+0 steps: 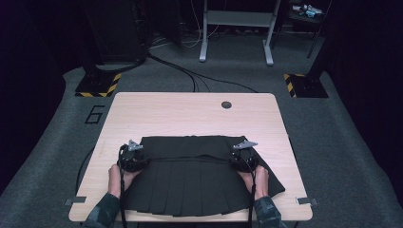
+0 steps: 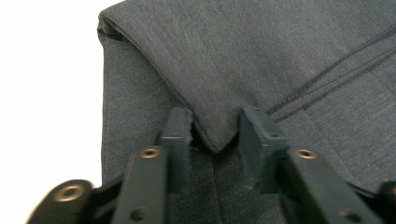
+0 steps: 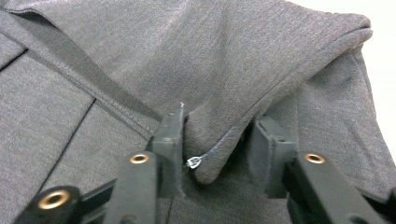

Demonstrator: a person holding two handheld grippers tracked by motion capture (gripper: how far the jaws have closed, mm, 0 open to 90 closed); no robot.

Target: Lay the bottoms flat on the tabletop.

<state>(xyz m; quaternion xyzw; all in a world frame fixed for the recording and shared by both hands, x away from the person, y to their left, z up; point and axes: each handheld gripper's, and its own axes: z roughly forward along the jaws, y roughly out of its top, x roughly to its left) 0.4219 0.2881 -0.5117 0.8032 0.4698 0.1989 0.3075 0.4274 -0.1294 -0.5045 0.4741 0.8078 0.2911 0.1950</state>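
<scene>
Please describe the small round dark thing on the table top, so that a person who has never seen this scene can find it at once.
Start at the light wooden table in the middle of the grey carpet. Beyond the dark pleated skirt that the two hand-held grippers hold, the far half of the table is bare wood. There, right of centre near the far edge, lies the round dark spot, the sole mark on it.

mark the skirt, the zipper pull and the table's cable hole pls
skirt [image 1: 190,183], high view, middle of the pleated panel
zipper pull [image 3: 192,162], right gripper view, small metal tab at the folded corner
cable hole [image 1: 226,104], high view, dark round grommet near the table's far edge
</scene>
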